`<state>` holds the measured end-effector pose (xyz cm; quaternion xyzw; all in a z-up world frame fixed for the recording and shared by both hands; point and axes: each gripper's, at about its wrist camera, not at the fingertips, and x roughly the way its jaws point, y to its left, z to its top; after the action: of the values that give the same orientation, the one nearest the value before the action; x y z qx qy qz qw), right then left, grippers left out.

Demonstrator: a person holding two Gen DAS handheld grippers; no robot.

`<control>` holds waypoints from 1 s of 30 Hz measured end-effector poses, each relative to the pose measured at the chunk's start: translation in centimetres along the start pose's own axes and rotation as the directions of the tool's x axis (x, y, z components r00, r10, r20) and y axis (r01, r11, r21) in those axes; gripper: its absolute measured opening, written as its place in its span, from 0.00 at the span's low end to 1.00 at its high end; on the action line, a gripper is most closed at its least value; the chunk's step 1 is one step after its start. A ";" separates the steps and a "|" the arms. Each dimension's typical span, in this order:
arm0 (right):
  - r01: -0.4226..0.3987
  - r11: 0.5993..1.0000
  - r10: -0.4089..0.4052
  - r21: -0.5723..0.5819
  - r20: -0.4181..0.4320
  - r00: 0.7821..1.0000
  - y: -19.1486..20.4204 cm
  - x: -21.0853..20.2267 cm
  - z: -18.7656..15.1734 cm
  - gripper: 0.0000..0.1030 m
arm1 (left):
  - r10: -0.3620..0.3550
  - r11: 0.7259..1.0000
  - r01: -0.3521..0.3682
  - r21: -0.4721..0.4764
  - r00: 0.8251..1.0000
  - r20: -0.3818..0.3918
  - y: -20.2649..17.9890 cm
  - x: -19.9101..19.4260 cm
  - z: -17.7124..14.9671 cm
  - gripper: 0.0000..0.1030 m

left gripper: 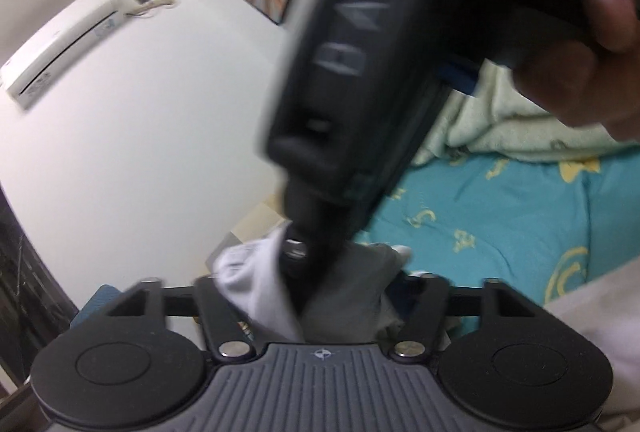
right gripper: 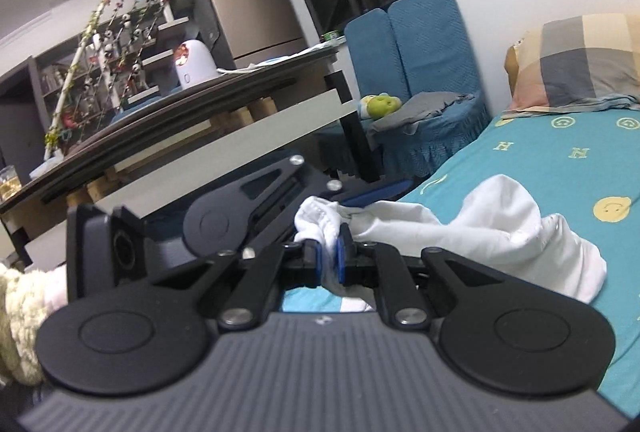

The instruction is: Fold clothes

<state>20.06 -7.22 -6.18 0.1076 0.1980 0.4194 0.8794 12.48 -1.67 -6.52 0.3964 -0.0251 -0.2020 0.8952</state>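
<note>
White garment (right gripper: 480,232) clamped in right tool (right gripper: 331,259), above teal bedsheet (right gripper: 560,168); left tool's (left gripper: 320,284) state unclear.

At centre right a white garment (right gripper: 492,228) lies on a turquoise bedsheet (right gripper: 560,168) printed with yellow smiley faces and letters. At upper right sits a pillow (right gripper: 580,60) checked in grey, cream and peach; a blue chair (right gripper: 416,44) stands upper centre.

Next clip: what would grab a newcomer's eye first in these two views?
The white garment bunched on the teal bedsheet, one edge pinched in the right gripper. In the left view, the other gripper's blurred black body fills the middle, held by a hand at upper right, above white cloth.
</note>
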 end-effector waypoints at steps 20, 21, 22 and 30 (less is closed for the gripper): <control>0.166 0.983 -0.162 -0.077 0.051 0.985 -3.6 0.0 -1.8 0.54 | 0.014 0.824 -0.094 -0.558 0.989 -0.146 11.4 3.0 -4.7 0.14; 0.199 0.976 -0.197 -0.094 0.030 0.980 -3.9 0.5 -2.1 0.56 | 0.015 0.799 -0.099 -0.594 0.989 -0.144 12.1 3.0 -4.8 0.14; 0.232 0.966 -0.232 -0.111 0.010 0.973 -4.2 1.0 -2.5 0.56 | 0.017 0.773 -0.103 -0.627 0.990 -0.141 12.6 2.8 -4.9 0.14; 0.453 0.828 -0.492 -0.331 -0.040 0.870 -5.4 5.0 -5.1 0.53 | 0.031 0.653 -0.122 -0.747 0.990 -0.134 15.9 -0.4 -3.6 0.13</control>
<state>24.46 -6.57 -14.04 -0.1107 0.2040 0.2202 0.9474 18.27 10.61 2.53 -0.0012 0.0931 -0.1342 0.9866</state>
